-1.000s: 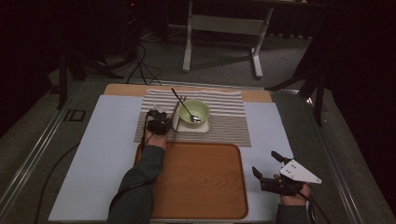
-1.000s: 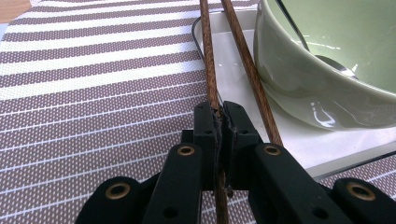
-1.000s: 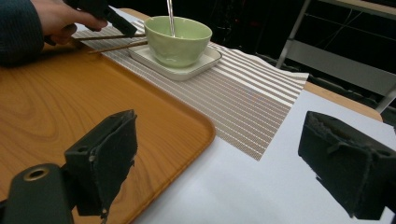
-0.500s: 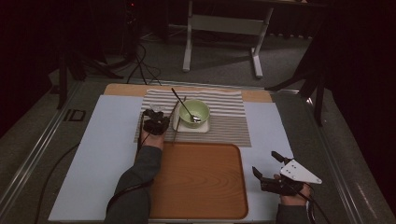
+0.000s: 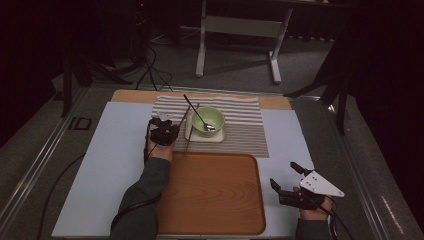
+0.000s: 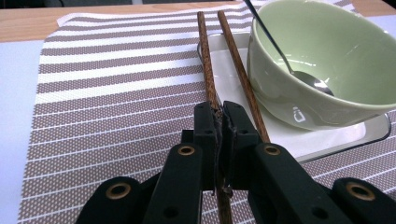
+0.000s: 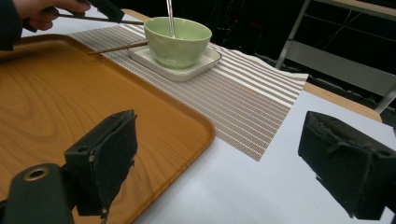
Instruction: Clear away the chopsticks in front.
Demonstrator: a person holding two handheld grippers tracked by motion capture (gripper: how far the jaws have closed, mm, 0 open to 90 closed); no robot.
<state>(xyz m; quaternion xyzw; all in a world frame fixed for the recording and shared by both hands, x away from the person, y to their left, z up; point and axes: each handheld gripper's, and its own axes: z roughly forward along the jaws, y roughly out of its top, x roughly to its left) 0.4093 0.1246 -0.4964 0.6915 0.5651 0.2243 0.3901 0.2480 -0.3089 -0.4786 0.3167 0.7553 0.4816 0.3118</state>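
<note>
Wooden chopsticks — we count two: one (image 6: pixel 208 70) is clamped between the closed jaws of the left gripper (image 6: pixel 219 135), the other (image 6: pixel 240 70) lies with its tip on the white saucer (image 6: pixel 336 137) beside the green bowl (image 6: pixel 322 60). We see one spoon (image 6: pixel 299 74), one striped mat (image 6: pixel 112 93), one tray (image 5: pixel 210 195). Right gripper (image 7: pixel 219 163) — jaws wide apart, nothing between them. "ID" (image 5: pixel 79 123) is marked on the table edge.
</note>
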